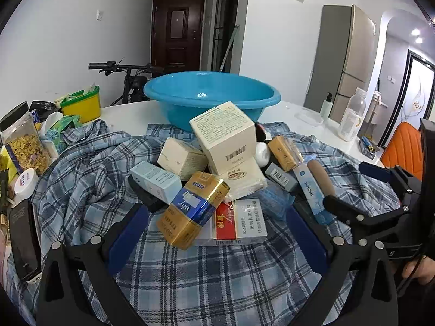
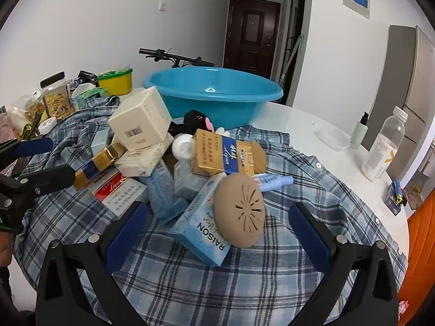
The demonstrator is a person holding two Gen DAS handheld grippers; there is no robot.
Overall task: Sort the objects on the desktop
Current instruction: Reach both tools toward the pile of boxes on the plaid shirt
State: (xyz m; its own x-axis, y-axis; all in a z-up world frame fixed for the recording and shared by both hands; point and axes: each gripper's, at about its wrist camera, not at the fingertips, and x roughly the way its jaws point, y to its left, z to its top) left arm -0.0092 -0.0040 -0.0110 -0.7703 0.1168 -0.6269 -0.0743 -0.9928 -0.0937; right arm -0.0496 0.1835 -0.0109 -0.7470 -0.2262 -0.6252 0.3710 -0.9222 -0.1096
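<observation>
A heap of small boxes lies on a blue plaid shirt (image 1: 206,279) on the white table. It holds a large cream box (image 1: 225,135), a gold-and-blue cigarette pack (image 1: 193,209), a red-and-white pack (image 1: 236,222), a light blue RAISON box (image 2: 204,228) and a tan round disc (image 2: 240,212). A blue basin (image 1: 212,95) stands behind the heap, also in the right wrist view (image 2: 214,92). My left gripper (image 1: 217,241) is open just before the gold pack. My right gripper (image 2: 217,239) is open around the disc and RAISON box, not touching them.
At the left stand a jar of flakes (image 1: 24,141), a yellow tub (image 1: 81,106) and a dark phone (image 1: 23,241). At the right stand a clear bottle (image 2: 383,146), a pump bottle (image 2: 359,130) and an orange chair (image 1: 405,149). A bicycle (image 1: 127,73) is behind the table.
</observation>
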